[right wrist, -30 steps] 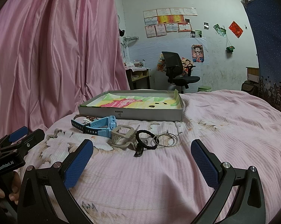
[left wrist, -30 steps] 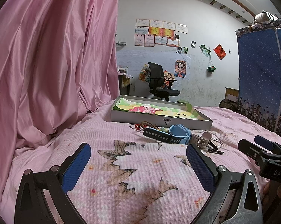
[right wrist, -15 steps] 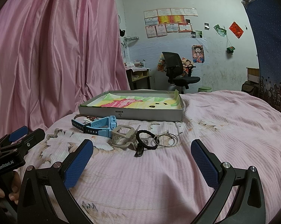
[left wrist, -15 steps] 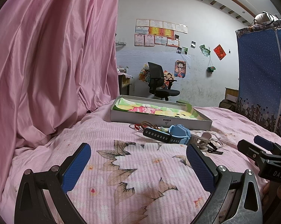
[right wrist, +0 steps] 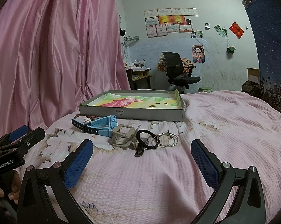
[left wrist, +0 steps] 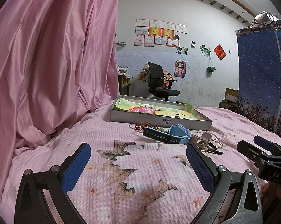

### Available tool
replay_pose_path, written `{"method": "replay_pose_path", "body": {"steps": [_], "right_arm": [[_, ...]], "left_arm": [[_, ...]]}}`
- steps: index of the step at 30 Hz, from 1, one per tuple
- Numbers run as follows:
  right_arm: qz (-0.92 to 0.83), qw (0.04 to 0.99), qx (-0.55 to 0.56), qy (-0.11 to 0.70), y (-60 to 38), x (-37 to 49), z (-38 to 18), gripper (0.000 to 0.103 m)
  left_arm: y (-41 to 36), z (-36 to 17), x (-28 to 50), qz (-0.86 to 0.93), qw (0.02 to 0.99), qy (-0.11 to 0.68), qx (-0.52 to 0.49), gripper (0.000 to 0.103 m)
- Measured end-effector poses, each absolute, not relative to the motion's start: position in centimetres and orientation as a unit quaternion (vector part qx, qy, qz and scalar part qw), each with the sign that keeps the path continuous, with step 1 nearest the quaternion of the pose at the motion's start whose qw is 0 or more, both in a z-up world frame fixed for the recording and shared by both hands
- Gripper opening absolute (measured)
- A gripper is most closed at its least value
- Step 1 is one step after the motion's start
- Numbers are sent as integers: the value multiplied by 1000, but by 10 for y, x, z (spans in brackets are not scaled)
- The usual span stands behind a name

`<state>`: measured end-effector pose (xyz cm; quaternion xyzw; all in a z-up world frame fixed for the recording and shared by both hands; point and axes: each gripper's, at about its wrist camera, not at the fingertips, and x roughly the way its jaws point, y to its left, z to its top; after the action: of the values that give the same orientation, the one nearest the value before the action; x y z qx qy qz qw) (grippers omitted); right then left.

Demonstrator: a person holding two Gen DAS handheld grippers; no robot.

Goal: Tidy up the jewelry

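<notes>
Nothing moved; both grippers' fingers wide, L (left wrist: 138, 160) marked "GenRobot.AI", R (right wrist: 142, 155) "DAS", box (right wrist: 131, 113) unfilled.

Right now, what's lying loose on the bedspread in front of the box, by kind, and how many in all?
Blue watch: 1
Beige claw hair clip: 1
Black braided cord bracelet: 1
Thin metal bangles: 2, as far as I can tell
Brown and red cords behind the watch: a tangle, count unclear
Total: 5, plus the cords
</notes>
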<state>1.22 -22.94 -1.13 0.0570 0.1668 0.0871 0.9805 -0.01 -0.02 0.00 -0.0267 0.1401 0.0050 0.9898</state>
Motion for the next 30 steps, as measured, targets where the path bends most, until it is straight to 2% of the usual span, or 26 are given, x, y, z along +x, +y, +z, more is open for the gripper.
{"method": "replay_pose_path", "body": {"steps": [15, 30], "right_arm": [[83, 979, 51, 177, -227, 13, -10, 102], [106, 969, 57, 215, -235, 55, -1, 102]], "left_arm": [[0, 0, 1, 5, 989, 146, -28, 103], [2, 9, 52, -17, 973, 228, -38, 103]]}}
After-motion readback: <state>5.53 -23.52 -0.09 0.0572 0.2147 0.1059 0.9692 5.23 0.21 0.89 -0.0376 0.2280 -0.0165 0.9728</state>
